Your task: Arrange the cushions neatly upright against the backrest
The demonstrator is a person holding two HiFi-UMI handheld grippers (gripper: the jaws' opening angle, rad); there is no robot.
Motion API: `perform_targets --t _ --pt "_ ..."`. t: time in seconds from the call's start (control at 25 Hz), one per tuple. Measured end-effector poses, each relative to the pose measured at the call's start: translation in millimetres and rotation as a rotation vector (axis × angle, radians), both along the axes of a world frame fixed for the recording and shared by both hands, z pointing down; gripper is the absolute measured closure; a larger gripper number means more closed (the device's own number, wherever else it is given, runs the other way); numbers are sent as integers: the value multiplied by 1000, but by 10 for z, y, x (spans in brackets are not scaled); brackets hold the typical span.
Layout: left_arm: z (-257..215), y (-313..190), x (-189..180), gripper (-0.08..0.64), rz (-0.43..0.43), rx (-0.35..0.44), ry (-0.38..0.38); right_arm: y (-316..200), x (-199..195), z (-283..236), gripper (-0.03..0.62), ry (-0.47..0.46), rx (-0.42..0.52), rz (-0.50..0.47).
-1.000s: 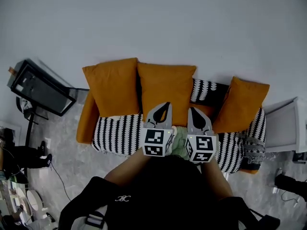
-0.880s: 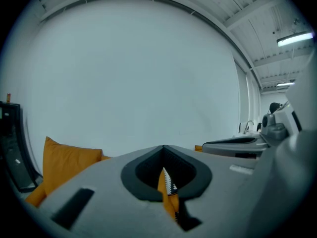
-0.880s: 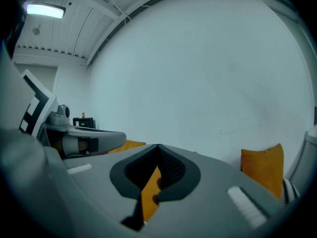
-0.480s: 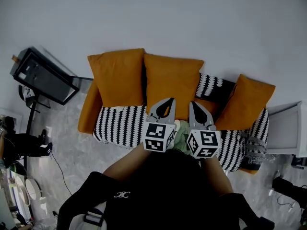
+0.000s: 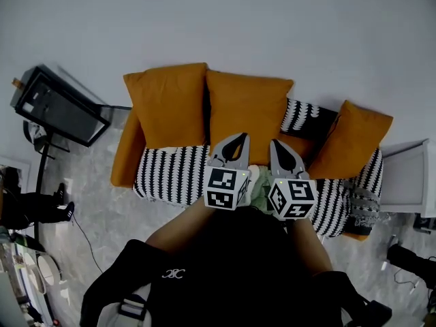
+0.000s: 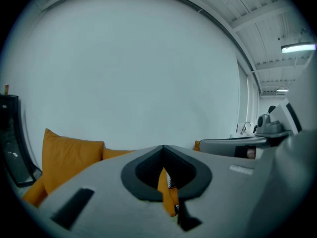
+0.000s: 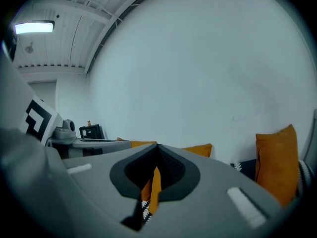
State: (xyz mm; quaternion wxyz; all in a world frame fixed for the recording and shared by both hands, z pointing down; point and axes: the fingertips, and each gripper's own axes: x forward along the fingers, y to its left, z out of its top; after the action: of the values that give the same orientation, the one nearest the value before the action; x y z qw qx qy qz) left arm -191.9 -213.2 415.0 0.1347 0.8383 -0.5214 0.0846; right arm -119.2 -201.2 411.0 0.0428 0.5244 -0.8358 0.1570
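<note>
Three orange cushions stand against the backrest of a black-and-white striped sofa [image 5: 170, 176]: a left cushion [image 5: 167, 104], a middle cushion [image 5: 248, 114] and a tilted right cushion [image 5: 351, 148]. A black-and-white patterned cushion [image 5: 310, 118] sits between the middle and right ones. My left gripper [image 5: 241, 136] and right gripper [image 5: 276, 143] hover side by side over the seat's front, both shut and holding nothing. The left gripper view has its gripper [image 6: 163, 148] with an orange cushion [image 6: 69, 157] at left. In the right gripper view that gripper [image 7: 157, 147] points toward the backrest, an orange cushion [image 7: 277, 157] at right.
A black screen on a stand [image 5: 58, 121] is left of the sofa. A white cabinet [image 5: 409, 179] stands at the right, beside a grey knitted thing [image 5: 361, 213] on the sofa's right end. A person [image 5: 30, 213] is at the far left edge.
Both grippers have drifted slightly in front of the sofa, still shut. The right gripper has rolled a little. The cushions have not moved.
</note>
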Motion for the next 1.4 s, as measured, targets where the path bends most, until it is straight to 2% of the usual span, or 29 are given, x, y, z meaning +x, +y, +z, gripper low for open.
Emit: perform_targets --t 0.08,0.28,0.52,0.68,1.0,1.4 --pt "12 -32 -44 552 8 -1 3 -26 16 14 584 3 -8 28" --pt "7 -134 -137 552 28 5 6 -79 -10 31 586 89 -8 79" --pt "-67 -234 -236 552 46 33 4 -107 -127 -57 586 107 32 100" --pt "-80 -227 -273 552 56 39 5 -97 -151 -118 586 83 60 114" --pt "-8 -127 -206 552 88 27 1 -47 -86 -72 586 56 43 156" --pt "45 -80 -221 552 85 14 11 -27 -154 -35 584 56 33 137"
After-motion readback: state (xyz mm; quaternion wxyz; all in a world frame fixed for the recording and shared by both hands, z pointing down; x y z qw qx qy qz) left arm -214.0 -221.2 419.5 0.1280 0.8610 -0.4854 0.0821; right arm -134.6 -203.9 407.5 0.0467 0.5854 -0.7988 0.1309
